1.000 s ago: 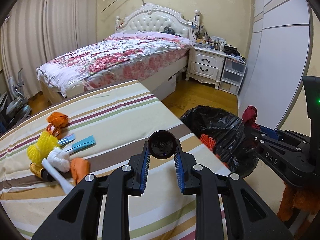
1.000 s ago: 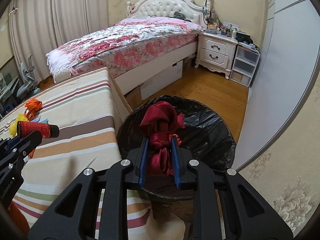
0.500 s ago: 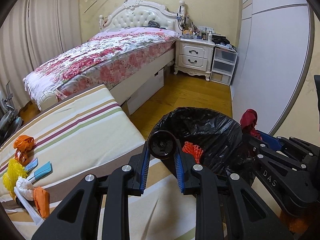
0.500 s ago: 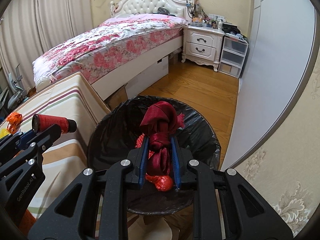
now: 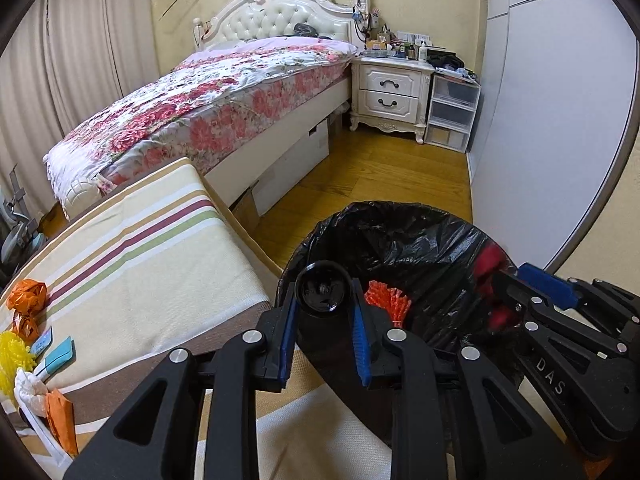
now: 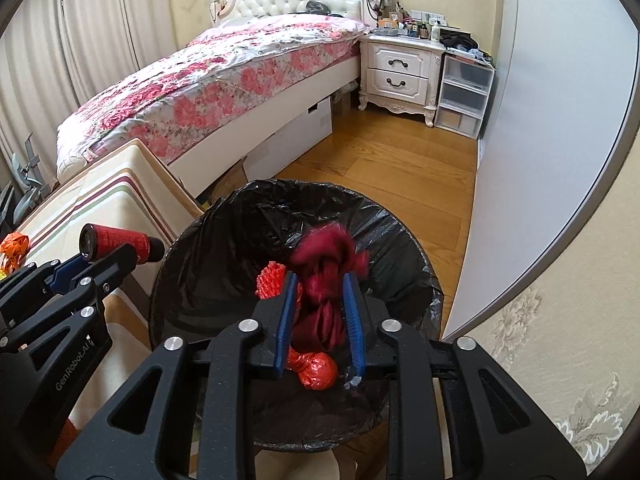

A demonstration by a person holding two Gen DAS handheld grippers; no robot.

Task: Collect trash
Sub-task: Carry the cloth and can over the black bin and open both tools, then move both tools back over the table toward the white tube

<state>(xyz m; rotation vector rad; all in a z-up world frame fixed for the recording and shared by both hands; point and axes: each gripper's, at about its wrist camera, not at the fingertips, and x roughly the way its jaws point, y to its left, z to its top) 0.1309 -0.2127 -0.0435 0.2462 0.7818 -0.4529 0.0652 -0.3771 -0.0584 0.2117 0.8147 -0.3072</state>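
Note:
My left gripper (image 5: 323,308) is shut on a small red bottle with a black base (image 5: 323,293), held at the near rim of the black-lined trash bin (image 5: 400,236); the bottle also shows in the right wrist view (image 6: 120,242). My right gripper (image 6: 318,292) is over the bin (image 6: 224,264). Its jaws stand apart and the dark red cloth (image 6: 326,256) between them is blurred, slipping down. Orange-red net trash (image 6: 272,278) and an orange-red ball (image 6: 316,370) lie in the bin.
The striped table (image 5: 132,264) holds more trash at its left: an orange wrapper (image 5: 28,294), a yellow net (image 5: 10,360), blue packets (image 5: 58,358), white tissue (image 5: 30,394). A floral bed (image 5: 224,108) and nightstand (image 5: 390,94) stand behind. A wardrobe door (image 5: 560,120) stands right.
Both grippers moved right over the bin. The right gripper's jaws have opened wider and the red cloth has dropped lower and blurred. The left gripper still holds the bottle.

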